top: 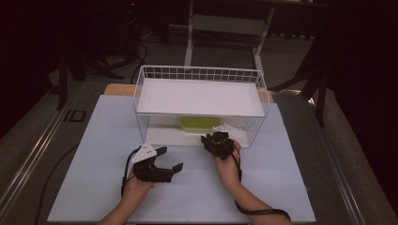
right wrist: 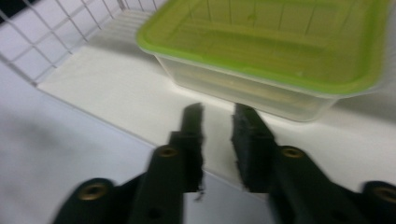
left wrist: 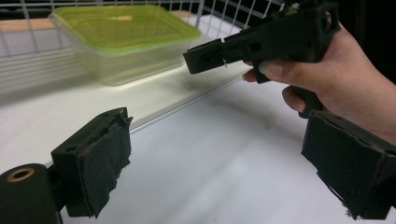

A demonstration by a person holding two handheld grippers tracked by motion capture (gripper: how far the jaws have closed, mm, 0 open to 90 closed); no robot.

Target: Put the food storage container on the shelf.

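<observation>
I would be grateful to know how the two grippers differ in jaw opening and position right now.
The left gripper has its jaws spread wide; the right gripper has them nearly closed, with a narrow gap. The left sits back on the mat; the right is at the basket opening, pointing toward the container. Both hold nothing.

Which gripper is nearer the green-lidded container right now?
Right. The right gripper sits at the rack's lower shelf, just before the container; the left gripper hangs farther back over the table.
</observation>
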